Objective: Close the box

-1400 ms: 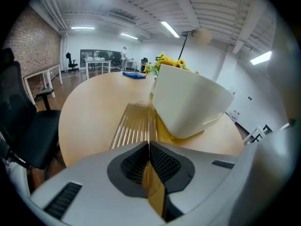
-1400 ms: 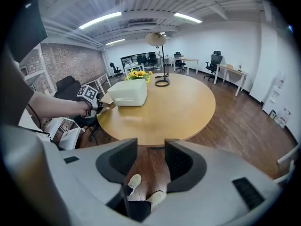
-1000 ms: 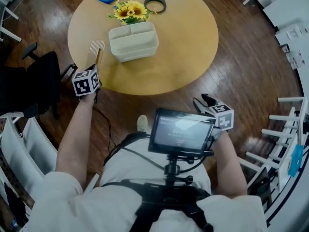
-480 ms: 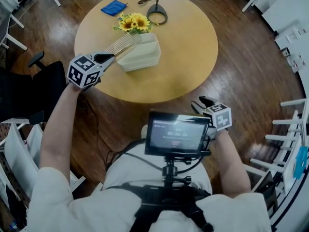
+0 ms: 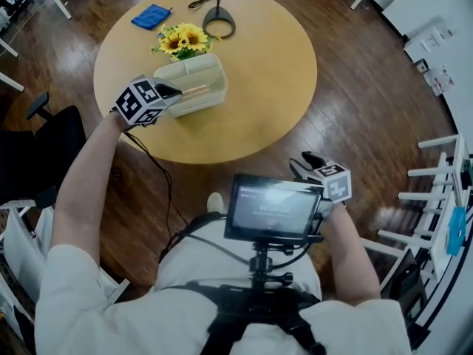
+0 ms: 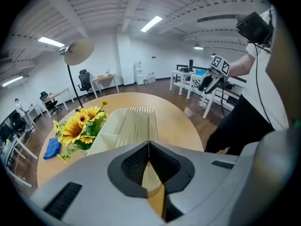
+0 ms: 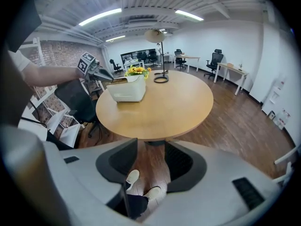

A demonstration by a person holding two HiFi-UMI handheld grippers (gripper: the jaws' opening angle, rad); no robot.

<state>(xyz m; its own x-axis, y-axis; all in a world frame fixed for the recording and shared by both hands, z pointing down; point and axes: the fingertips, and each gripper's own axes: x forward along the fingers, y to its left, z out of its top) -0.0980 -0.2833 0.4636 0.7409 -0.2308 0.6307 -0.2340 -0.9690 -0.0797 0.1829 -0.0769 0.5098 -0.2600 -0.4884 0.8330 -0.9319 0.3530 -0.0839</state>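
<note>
The cream box (image 5: 198, 105) with compartments stands on the left part of the round wooden table (image 5: 259, 87). A clear ribbed lid (image 5: 196, 89) lies low over the box's top, and my left gripper (image 5: 168, 92) is shut on its near edge. In the left gripper view the lid (image 6: 136, 124) stretches away from the shut jaws over the box (image 6: 104, 134). My right gripper (image 5: 306, 161) hangs open off the table by the person's waist, with only floor and shoes between its jaws (image 7: 149, 169). It sees the box (image 7: 127, 91) from afar.
Sunflowers (image 5: 179, 40) stand right behind the box. A blue cloth (image 5: 150, 16) and a lamp base (image 5: 219, 25) lie at the table's far side. A black chair (image 5: 44, 135) is left of the table. A monitor (image 5: 276, 207) is mounted on the person's chest.
My left gripper has carried the lid from the table's near-left edge to above the box and brought it down flat. The right gripper has hardly moved.
</note>
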